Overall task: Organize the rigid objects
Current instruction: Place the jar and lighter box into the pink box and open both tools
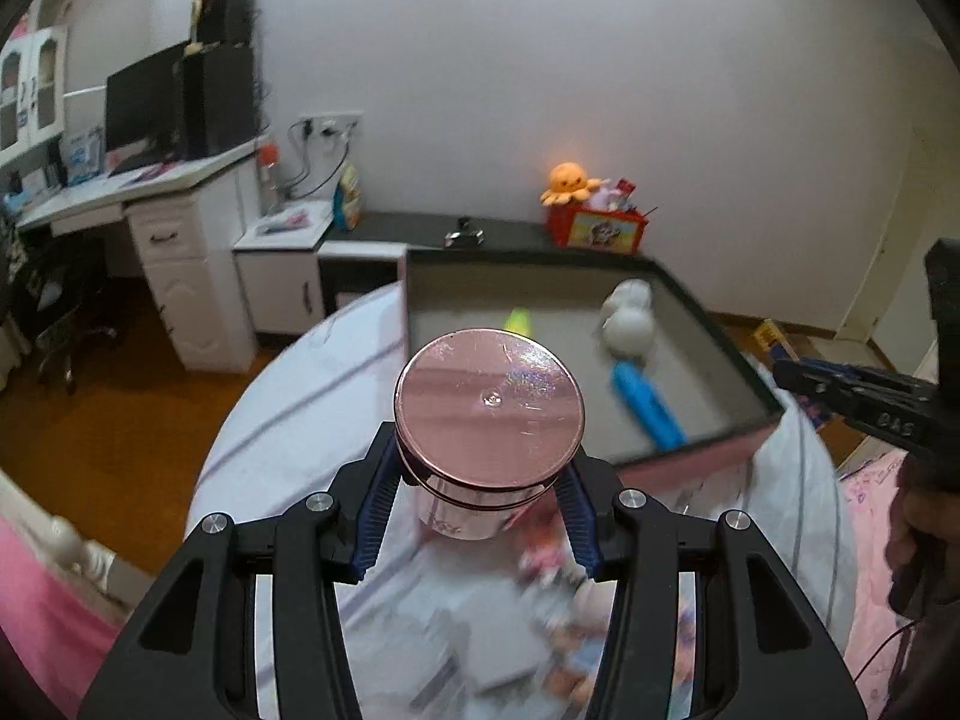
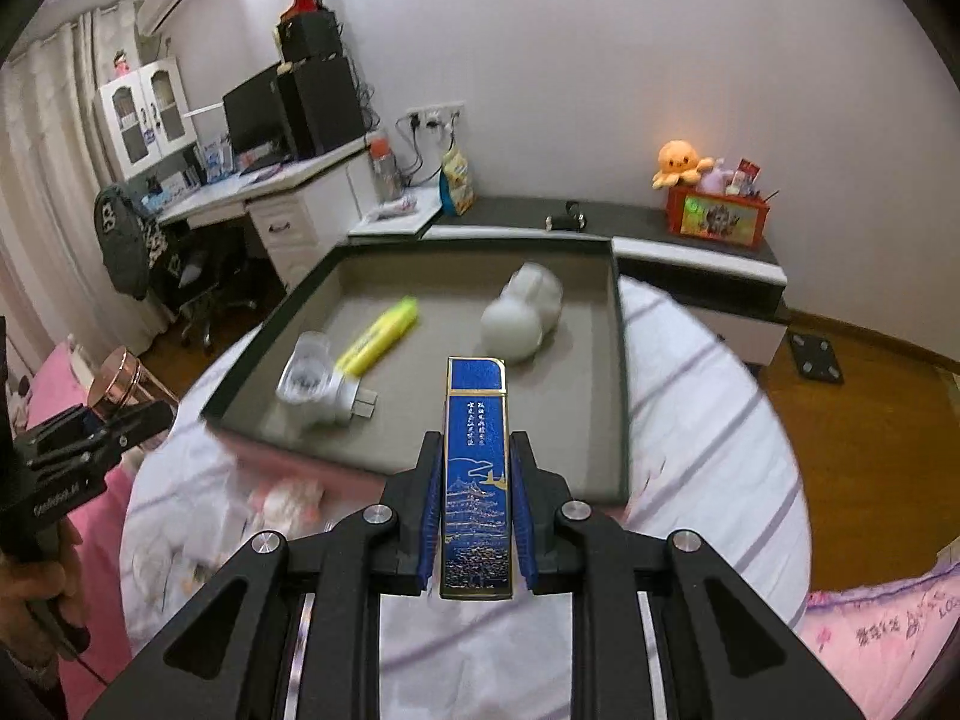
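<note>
- Left claw [image 1: 480,510] nearest the lens: clenched on a pink jar [image 1: 489,414], pads on its body below the mirror lid. Jar held up over the striped sheet, just short of the tray's [image 1: 726,330] near wall.
- Right claw [image 2: 477,516] clenched on a blue box [image 2: 476,480], long side pointing at the tray. Box tip reaches over the near wall; the rest is still on the near side of it.
- Step in hand, my read: transport. Both items are picked and on the way to the tray, not yet set down.
- Next move needs: carry each past the near wall, lower to bare tray floor, then let go. Free floor for the box looks to be near-right in the tray, clear of the white toy [image 2: 528,312]. Jar is slick w/ a wide lid, so set it flat before release.
- Count in tray: 1 yellow marker [image 2: 381,339], 1 white toy, 1 white plug [image 2: 315,384], 1 blue tube [image 1: 645,402] (left view only).
- In claws: 1 jar, 1 box. So 4 in, 2 in transit.
- Blurred bits lie on the sheet short of the tray; can't tell what or how many.
</note>
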